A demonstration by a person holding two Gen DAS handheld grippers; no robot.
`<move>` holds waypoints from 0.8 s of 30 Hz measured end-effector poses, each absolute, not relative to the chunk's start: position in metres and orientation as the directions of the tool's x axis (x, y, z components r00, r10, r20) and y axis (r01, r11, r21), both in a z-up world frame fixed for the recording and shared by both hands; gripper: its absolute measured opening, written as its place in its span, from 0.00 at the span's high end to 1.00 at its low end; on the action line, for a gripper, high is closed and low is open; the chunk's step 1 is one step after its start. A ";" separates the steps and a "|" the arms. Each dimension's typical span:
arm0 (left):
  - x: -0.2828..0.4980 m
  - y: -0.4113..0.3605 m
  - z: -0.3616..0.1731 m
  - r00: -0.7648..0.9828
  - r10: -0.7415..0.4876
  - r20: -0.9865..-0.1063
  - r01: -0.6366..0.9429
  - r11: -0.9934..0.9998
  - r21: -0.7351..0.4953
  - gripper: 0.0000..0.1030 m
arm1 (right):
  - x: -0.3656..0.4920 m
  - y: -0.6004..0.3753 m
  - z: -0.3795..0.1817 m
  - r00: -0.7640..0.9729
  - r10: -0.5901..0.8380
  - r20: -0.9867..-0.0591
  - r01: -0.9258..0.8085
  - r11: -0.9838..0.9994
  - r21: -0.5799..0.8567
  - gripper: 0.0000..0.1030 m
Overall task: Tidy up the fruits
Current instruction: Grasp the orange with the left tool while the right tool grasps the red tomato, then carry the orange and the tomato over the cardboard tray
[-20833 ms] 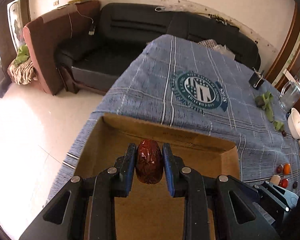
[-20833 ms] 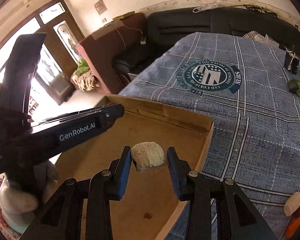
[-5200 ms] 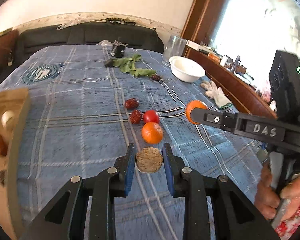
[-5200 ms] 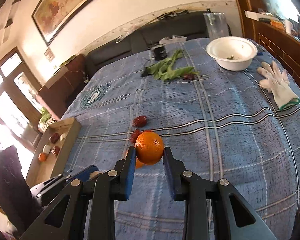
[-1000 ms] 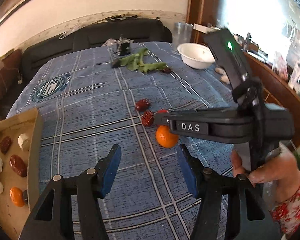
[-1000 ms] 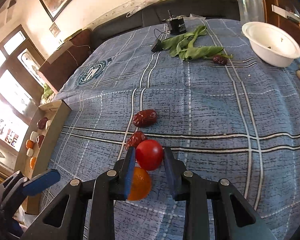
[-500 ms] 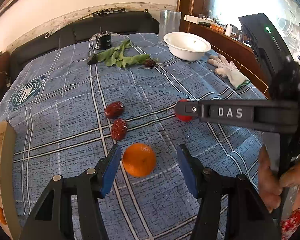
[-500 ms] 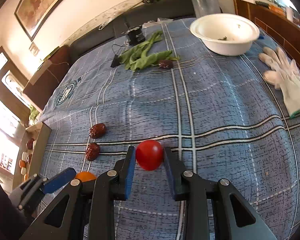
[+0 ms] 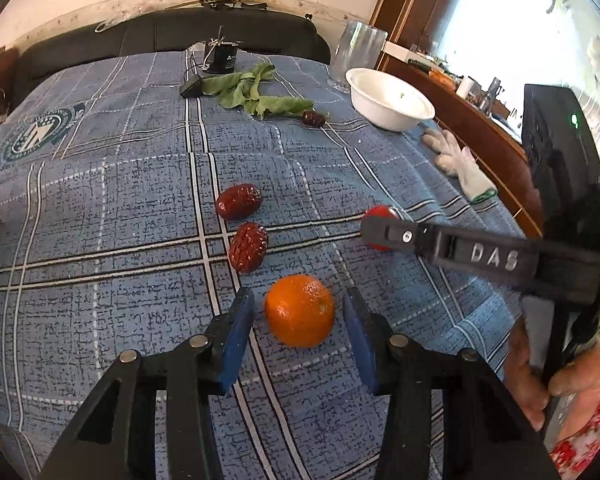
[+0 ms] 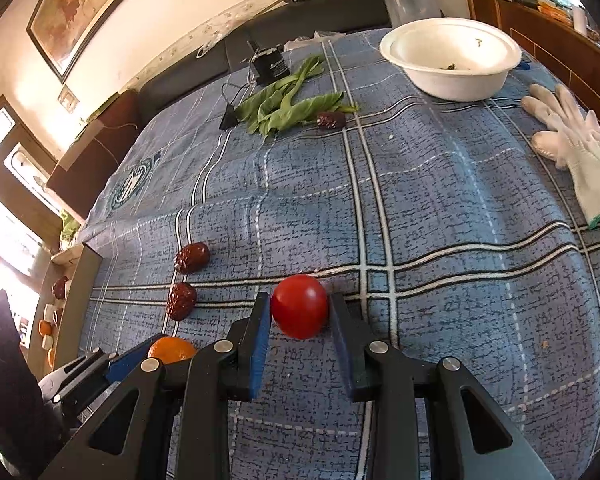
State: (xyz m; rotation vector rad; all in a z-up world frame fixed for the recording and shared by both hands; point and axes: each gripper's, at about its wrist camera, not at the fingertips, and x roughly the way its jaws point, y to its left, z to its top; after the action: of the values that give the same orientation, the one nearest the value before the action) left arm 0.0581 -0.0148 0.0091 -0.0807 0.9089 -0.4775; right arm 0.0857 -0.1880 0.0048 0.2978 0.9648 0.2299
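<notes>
Straddling an orange (image 9: 300, 310) with jaws wide, the left gripper (image 9: 298, 334) waits while the right gripper (image 10: 300, 332) pinches a tomato (image 10: 300, 305), half hidden in the left view.

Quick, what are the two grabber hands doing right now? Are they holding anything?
Left gripper: open, its fingers on both sides of the orange, not squeezing it.
Right gripper: shut on the red tomato.

The left gripper (image 9: 298, 330) has closed in, its spread jaws now flanking the orange (image 9: 300, 310).
</notes>
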 end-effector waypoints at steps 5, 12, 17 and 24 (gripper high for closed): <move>0.055 -0.019 0.009 0.520 -0.428 -0.739 0.383 0.890 -0.246 0.69 | 0.084 -0.184 0.005 0.557 0.298 -0.775 -0.063 0.946 0.319 0.71; 0.050 -0.014 0.013 0.539 -0.433 -0.722 0.376 0.891 -0.254 0.70 | 0.081 -0.184 0.008 0.583 0.264 -0.768 -0.044 0.955 0.294 0.71; 0.047 -0.011 0.016 0.558 -0.428 -0.711 0.370 0.895 -0.248 0.70 | 0.077 -0.179 0.016 0.621 0.192 -0.760 -0.039 0.976 0.215 0.71; 0.047 -0.010 0.018 0.570 -0.424 -0.704 0.364 0.898 -0.246 0.70 | 0.072 -0.168 0.023 0.660 0.112 -0.743 -0.047 0.993 0.108 0.71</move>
State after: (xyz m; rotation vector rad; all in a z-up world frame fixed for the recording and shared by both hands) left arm 0.0470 -0.0098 0.0180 -0.0761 0.8466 -0.4631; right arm 0.0717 -0.1684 0.0228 0.0820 0.8450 0.0901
